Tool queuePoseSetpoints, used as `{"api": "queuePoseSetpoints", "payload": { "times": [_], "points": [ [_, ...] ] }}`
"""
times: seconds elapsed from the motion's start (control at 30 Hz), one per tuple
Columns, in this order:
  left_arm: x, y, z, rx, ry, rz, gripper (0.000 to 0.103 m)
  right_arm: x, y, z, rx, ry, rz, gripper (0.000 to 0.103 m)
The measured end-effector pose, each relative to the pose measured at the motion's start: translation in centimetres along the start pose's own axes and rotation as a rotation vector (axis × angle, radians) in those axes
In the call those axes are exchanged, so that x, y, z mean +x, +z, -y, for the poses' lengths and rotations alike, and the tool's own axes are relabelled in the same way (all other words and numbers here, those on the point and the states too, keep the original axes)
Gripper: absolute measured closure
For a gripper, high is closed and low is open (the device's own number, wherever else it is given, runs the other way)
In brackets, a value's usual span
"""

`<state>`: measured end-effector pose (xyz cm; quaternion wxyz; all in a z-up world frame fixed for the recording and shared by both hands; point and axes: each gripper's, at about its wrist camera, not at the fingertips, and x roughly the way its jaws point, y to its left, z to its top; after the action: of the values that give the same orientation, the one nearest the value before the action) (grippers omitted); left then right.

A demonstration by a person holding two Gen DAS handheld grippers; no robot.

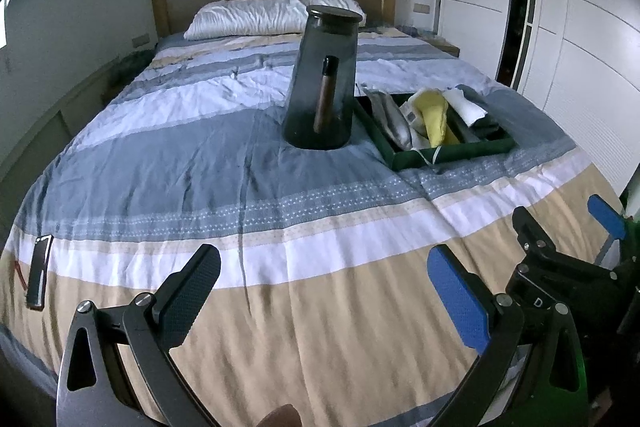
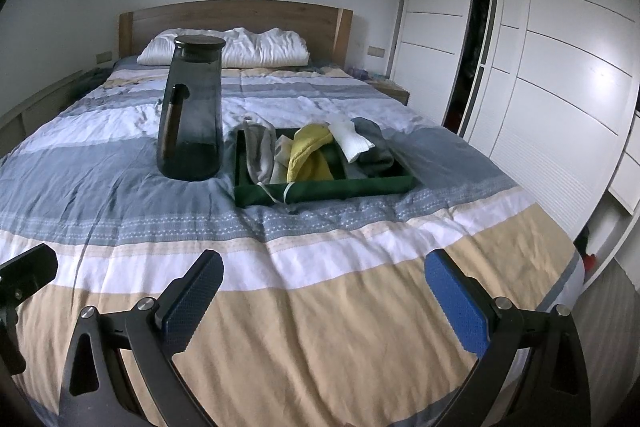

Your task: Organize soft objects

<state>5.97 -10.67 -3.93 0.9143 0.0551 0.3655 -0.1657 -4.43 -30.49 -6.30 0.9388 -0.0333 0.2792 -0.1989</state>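
Both tools, left (image 1: pixel 324 291) and right (image 2: pixel 324 297), hover empty with jaws apart over the bed (image 2: pixel 320 327). The soft cloths (image 2: pixel 310 151) sit heaped in a green tray (image 2: pixel 340 193), well ahead. A careless reach could topple the tall dark carafe (image 2: pixel 192 111) just beside the tray on the yielding duvet.

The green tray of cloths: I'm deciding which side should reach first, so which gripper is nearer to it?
Right. The green tray lies almost straight ahead of the right gripper. From the left gripper it sits ahead and off to the right. Both are open, short of it.
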Motion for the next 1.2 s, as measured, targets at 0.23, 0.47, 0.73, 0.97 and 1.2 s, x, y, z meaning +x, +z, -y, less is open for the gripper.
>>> {"api": "queuePoseSetpoints", "payload": {
  "times": [0.23, 0.47, 0.73, 0.97, 1.2],
  "points": [
    [-0.4, 0.1, 0.1, -0.003, 0.02, 0.024, 0.001, 0.0, 0.1, 0.0, -0.003, -0.001, 0.001, 0.0],
    [-0.6, 0.1, 0.3, 0.008, 0.042, 0.031, 0.001, -0.1, 0.1, 0.0, -0.006, 0.0, 0.002, 0.0],
    [-0.6, 0.1, 0.3, 0.008, 0.041, 0.03, 0.001, -0.2, 0.2, 0.0, -0.009, -0.003, 0.003, 0.0],
    [-1.1, 0.3, 0.5, 0.017, 0.045, 0.047, 0.001, -0.2, 0.2, 0.0, -0.008, -0.003, 0.003, 0.0],
    [-1.5, 0.4, 0.5, 0.019, 0.053, 0.068, 0.001, -0.4, 0.6, 0.2, -0.017, -0.004, 0.013, 0.0]
  ]
}}
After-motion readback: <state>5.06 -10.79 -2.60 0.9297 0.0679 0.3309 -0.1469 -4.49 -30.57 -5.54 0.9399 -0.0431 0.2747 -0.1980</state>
